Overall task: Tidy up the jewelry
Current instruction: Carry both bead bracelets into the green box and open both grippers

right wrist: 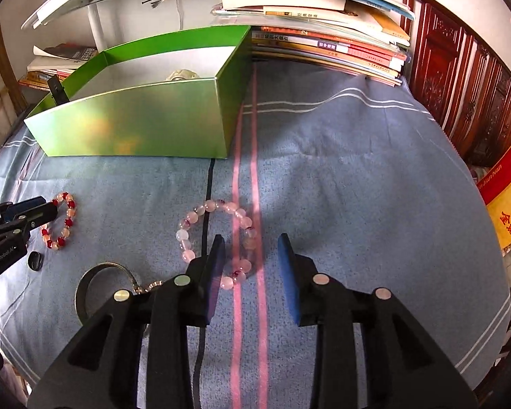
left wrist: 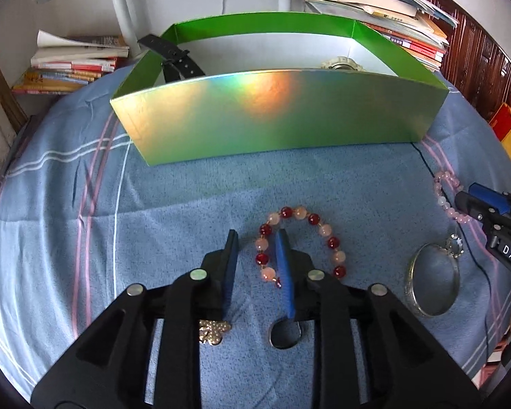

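A bracelet of red and pale pink beads (left wrist: 323,230) lies on the blue cloth. My left gripper (left wrist: 258,238) stands open over its left side, with a few beads between the blue pads and no pad pressing them. A light pink bead bracelet (right wrist: 187,226) lies further right. My right gripper (right wrist: 250,238) is open over it, the bracelet's right side lying between the fingers. Each wrist view catches the other gripper at its edge: the right gripper (left wrist: 461,198) by the pink bracelet (left wrist: 441,194), the left gripper (right wrist: 49,208) by the red bracelet (right wrist: 66,223).
A green open box (left wrist: 279,119) stands behind, holding a black strap (left wrist: 173,54) and a white watch (left wrist: 340,64). A silver bangle (left wrist: 432,283), a small ring (left wrist: 284,337) and a gold flower brooch (left wrist: 214,330) lie on the cloth. Stacks of books (right wrist: 323,37) line the back.
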Tool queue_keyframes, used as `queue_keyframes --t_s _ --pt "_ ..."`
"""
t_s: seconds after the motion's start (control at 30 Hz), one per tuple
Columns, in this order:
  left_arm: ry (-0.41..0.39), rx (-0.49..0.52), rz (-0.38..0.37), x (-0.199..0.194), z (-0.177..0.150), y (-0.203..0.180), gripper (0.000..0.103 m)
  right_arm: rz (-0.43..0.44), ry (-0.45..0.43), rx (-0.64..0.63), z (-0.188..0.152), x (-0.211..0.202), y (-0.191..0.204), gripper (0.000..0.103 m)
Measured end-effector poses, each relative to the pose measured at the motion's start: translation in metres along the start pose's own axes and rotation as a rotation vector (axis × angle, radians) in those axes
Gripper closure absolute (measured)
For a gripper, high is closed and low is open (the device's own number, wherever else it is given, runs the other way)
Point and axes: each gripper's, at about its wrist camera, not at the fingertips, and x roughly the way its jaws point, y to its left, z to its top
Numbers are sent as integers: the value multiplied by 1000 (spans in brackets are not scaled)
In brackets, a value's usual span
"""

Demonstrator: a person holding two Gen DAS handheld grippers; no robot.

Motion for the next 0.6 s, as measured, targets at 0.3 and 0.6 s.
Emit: queue_keyframes --t_s 0.3,0.6 --pt "-2 30 7 -6 -2 -9 95 51 -10 -39 1 -8 14 95" --pt "-105 8 -8 -53 15 -1 95 83 -155 -71 26 -65 27 95"
